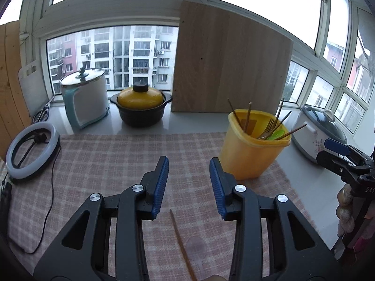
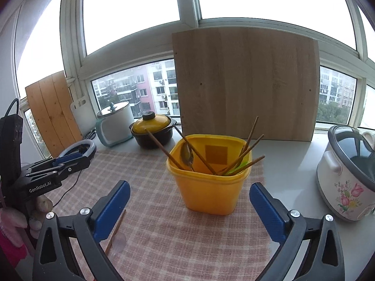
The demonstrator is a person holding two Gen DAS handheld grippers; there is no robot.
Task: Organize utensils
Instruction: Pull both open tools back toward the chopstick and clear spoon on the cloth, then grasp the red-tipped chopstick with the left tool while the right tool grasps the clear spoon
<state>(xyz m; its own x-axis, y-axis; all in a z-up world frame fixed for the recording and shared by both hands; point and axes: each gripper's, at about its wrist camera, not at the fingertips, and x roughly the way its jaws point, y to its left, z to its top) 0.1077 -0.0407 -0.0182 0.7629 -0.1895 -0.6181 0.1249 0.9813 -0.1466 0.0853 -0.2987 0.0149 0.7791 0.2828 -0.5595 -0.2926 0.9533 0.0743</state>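
1. The left gripper has its jaws partly open, with nothing between them. It hangs over the checked cloth.
2. The right gripper has its jaws spread very wide and holds nothing.
3. The yellow tub stands on the cloth, at about 12 o'clock from the right gripper and 2 o'clock from the left one. It already holds chopsticks, a fork, a metal spoon and something green, which may be a small spoon, but it is too hidden to tell.
4. One chopstick lies loose on the cloth, at 6 o'clock from the left gripper's tips. It seems to be the last thing to put away.
5. What could go wrong:
   - The chopstick is thin and lies flat, so the pads could slide over it or just push it along.
   - The sticks in the tub lean out at many angles. A gripper coming in low could knock them.
   - The tub looks light. A hard bump could tip it and spill everything.
   - The rice cooker sits near, at 3 o'clock from the tub, so a wide swing could hit it.
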